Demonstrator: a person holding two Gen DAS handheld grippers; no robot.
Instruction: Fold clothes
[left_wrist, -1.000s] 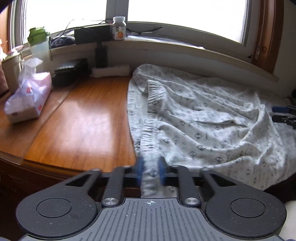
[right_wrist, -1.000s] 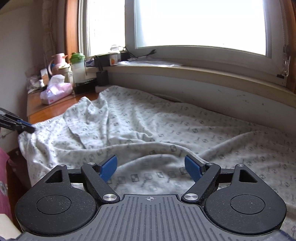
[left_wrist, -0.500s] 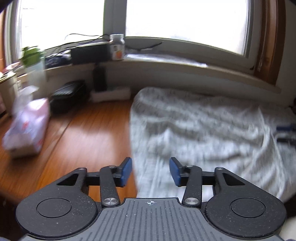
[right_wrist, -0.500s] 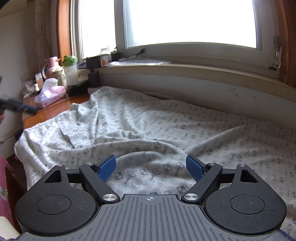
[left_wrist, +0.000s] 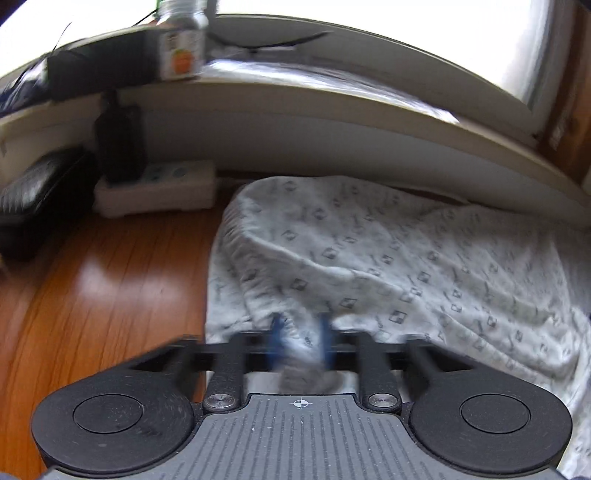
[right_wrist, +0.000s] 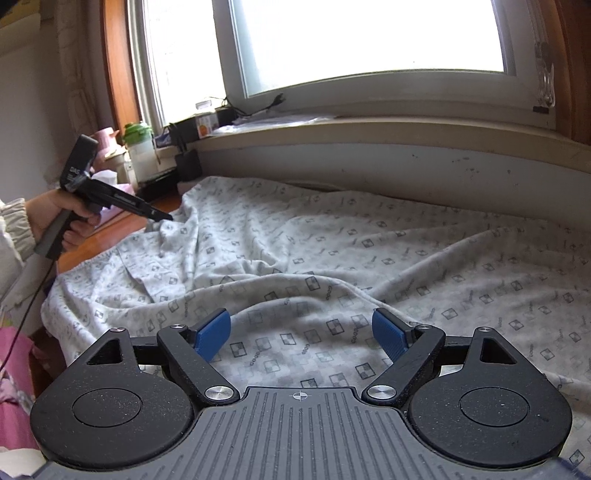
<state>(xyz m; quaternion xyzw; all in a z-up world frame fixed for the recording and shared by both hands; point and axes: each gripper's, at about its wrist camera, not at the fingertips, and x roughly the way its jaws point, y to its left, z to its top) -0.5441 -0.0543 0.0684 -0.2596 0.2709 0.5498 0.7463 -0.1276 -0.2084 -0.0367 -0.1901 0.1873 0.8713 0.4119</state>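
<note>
Left wrist view first. My left gripper (left_wrist: 301, 341) sits low in the centre of the frame, and its jaws have just been closing; they are now pinched on a bunched fold of the patterned garment (left_wrist: 388, 266), which rises as a small peak right between the blue pads (left_wrist: 277, 332). I take it by the edge here because that edge, I judge, is the one to carry over for the fold. The garment spreads from the centre to the right of the frame, lying on the wooden tabletop (left_wrist: 110, 295), whose bare part fills the left. A white power strip (left_wrist: 155, 186) and a bottle (left_wrist: 181, 48) on the sill stay in the upper left, well apart from the cloth. The picture is blurred, so finer detail escapes me.

Right wrist view. My right gripper (right_wrist: 301, 336) is at the bottom centre with its jaws spread wide and nothing clamped; the garment (right_wrist: 369, 251) lies beneath and between the pads (right_wrist: 212, 332), a ridge of cloth running just beyond them. I hold it open, I think, ready to pin or take the near side. At the left edge my left hand (right_wrist: 61, 218) grips the other tool, whose tips meet the cloth's raised far corner.
</note>
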